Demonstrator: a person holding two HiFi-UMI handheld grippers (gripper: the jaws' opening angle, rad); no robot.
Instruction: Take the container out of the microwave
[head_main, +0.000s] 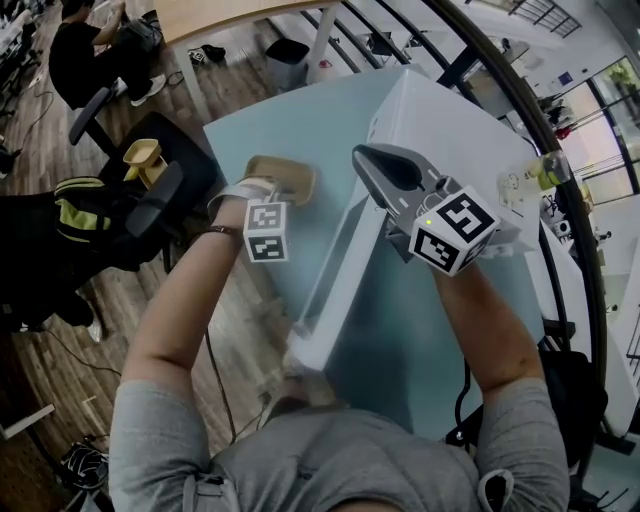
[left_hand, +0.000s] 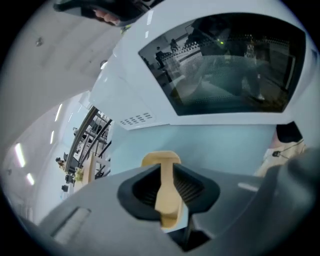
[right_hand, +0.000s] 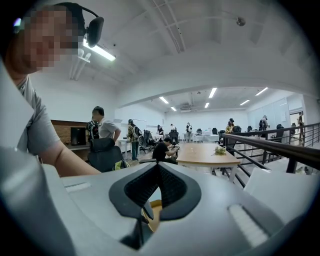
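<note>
A tan container (head_main: 290, 178) rests over the light-blue table (head_main: 262, 125), just left of the white microwave (head_main: 445, 125), whose door (head_main: 335, 285) stands swung open towards me. My left gripper (head_main: 250, 192) is shut on the container's near rim. In the left gripper view the tan tab (left_hand: 167, 192) sits pinched between the jaws of the left gripper (left_hand: 167, 186), and the door's dark window (left_hand: 230, 65) fills the view ahead. My right gripper (head_main: 372, 160) hovers above the door's hinge side, shut and empty. In the right gripper view the right gripper (right_hand: 157, 185) looks out over the room, with a sliver of container (right_hand: 154, 214) below it.
A black office chair (head_main: 150, 195) stands left of the table. A railing (head_main: 545, 160) curves past the microwave's far side, with a bottle (head_main: 535, 175) next to it. A seated person (head_main: 85, 50) is at the far left. A wooden table (right_hand: 207, 152) and several people lie beyond.
</note>
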